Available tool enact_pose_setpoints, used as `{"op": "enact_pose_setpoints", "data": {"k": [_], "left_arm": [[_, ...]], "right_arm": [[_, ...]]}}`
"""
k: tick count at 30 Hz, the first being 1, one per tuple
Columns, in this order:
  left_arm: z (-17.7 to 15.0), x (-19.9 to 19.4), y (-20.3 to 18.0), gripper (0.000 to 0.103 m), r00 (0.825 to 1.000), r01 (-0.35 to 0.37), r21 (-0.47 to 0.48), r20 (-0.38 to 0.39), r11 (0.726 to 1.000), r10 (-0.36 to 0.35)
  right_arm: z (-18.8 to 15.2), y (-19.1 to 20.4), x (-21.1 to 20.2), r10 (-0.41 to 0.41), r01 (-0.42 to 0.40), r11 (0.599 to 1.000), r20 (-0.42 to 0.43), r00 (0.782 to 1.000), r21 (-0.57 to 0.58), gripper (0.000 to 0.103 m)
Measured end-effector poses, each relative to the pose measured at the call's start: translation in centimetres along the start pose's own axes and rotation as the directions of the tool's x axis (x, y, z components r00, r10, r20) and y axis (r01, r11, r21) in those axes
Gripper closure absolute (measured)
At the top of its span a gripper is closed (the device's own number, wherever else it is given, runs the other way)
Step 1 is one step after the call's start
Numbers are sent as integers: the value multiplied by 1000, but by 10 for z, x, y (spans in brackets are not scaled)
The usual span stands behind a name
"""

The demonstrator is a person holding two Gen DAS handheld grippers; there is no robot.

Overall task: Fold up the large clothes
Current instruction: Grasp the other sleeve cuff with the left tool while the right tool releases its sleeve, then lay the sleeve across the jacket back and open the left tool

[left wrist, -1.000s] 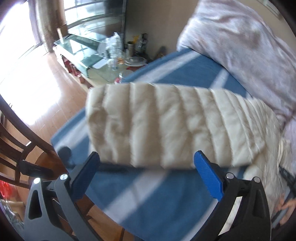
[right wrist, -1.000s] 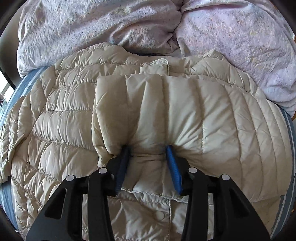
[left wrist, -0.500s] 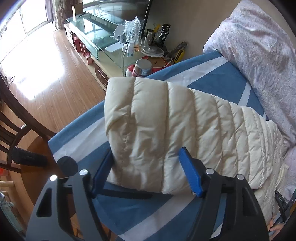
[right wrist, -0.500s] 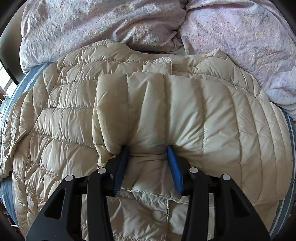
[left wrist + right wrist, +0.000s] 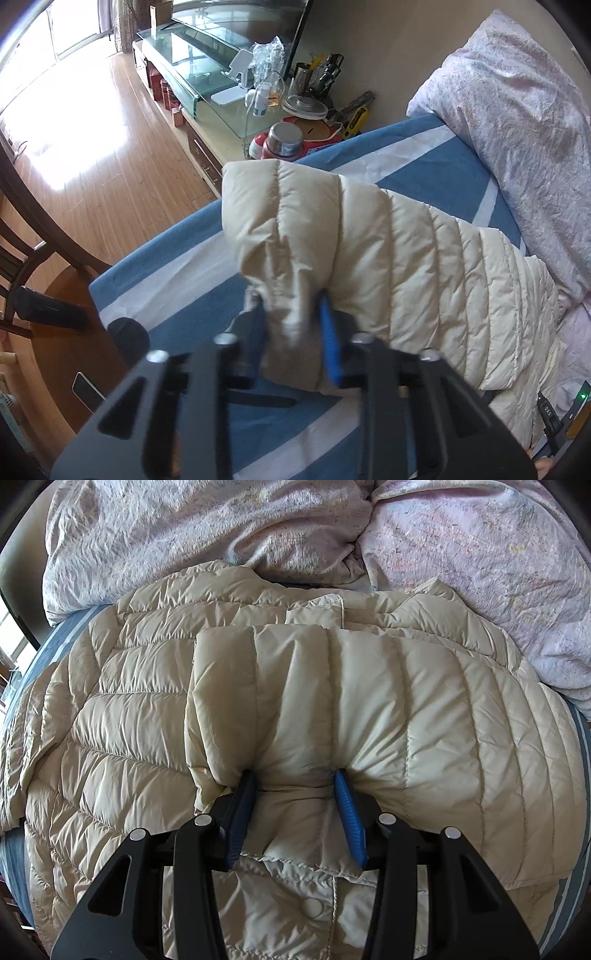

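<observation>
While the right gripper (image 5: 295, 808) is pinning the folded sleeve (image 5: 332, 701) flat, the left gripper (image 5: 291, 332), jaws just closing, is pinching the other sleeve's cuff (image 5: 288, 266), probably to fold it across.

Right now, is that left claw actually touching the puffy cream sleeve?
Touching. In the left wrist view the left gripper, jaws just closing, pinches the sleeve end between its blue pads.

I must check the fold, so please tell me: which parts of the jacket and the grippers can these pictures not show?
- Left wrist view: the sleeve end between the left gripper is motion-blurred.
- Right wrist view: the jacket hem is cut off by the bottom edge and the right gripper body.
- Both views: the jacket's underside is hidden.
</observation>
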State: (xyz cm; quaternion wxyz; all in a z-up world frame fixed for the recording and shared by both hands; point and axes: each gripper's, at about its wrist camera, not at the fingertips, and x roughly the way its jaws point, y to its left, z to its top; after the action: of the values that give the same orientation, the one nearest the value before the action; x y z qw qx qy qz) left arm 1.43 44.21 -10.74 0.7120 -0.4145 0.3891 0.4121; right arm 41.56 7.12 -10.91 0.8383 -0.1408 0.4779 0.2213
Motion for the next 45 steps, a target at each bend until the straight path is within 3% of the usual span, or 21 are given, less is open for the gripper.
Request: {"op": "enact_pose_setpoints", "data": {"k": [2,8,15,19,23,27,32,36,45], "left_arm": [[-1,0,-4,96,1000,-1,18,2,1000,1],[1,-14,-29,100,999,-16,78,44,997,13],[10,-63,-104,100,982,114,218,122,969,-143],[-4,-90,-171,100,956,217,332,117,918,-269],[-32,-105,-244,100,919,336,435,45,836,-393],[-71,-104,-307,100,890,408,518,-42,751,-455],[-124,-92,-378,100,865,470,594,-164,653,-474],[-159,-81,-416,100,854,501,615,-239,608,-462],[-214,-51,-456,100,840,540,625,-358,564,-408]], "right_arm": [[0,0,0,1,-1,1000,2,1000,1,56],[0,-1,0,9,-9,1000,3,1000,6,56],[0,-12,-13,78,-77,996,-8,997,48,49],[-6,-27,-37,119,-123,988,53,992,98,43],[-15,-40,-53,107,-114,988,73,992,107,40],[-30,-58,-66,68,-77,990,88,994,114,38],[-49,-87,-75,27,-39,990,93,995,136,38],[-61,-112,-77,7,-23,983,89,996,181,37],[-77,-151,-76,-34,15,963,67,997,271,37]]}}
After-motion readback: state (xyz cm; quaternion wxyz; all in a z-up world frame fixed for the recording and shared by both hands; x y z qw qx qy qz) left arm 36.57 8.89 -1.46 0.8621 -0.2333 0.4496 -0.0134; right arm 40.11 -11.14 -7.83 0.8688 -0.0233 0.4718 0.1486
